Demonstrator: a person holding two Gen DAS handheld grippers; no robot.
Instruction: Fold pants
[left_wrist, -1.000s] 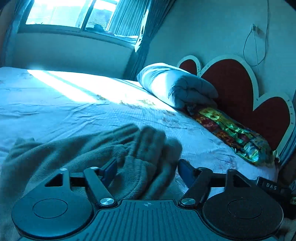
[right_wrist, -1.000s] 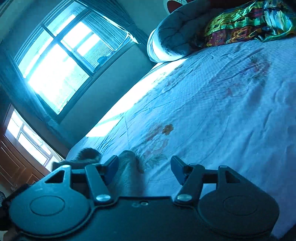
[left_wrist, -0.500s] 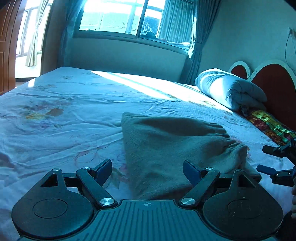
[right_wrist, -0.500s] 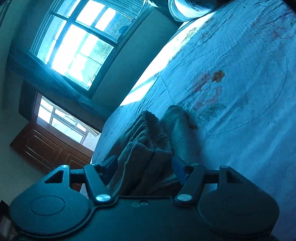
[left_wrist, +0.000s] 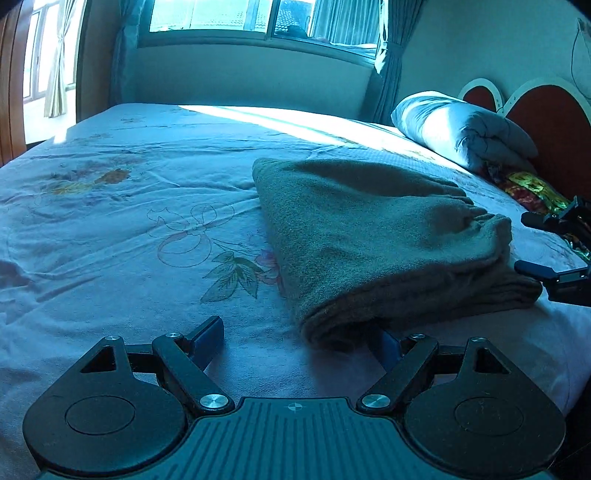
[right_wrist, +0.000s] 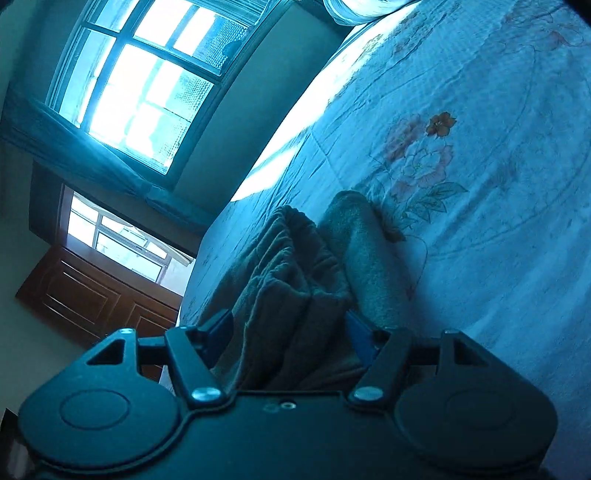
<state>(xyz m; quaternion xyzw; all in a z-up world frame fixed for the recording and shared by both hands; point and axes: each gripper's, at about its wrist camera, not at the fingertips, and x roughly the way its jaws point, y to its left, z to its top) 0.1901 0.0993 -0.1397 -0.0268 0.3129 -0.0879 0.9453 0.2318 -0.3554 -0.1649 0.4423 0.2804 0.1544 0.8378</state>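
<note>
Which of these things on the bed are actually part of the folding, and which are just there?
Part of the job:
folded pants
left gripper
right gripper

Just there:
bed sheet
rolled quilt
colourful pillow

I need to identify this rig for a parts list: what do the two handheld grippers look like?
Both match: the left gripper and right gripper have black bodies, two round discs, triangular cut-outs, silver pivot screws and blue finger pads. The left one's ribbed centre plate bears a small crosshair mark.
</note>
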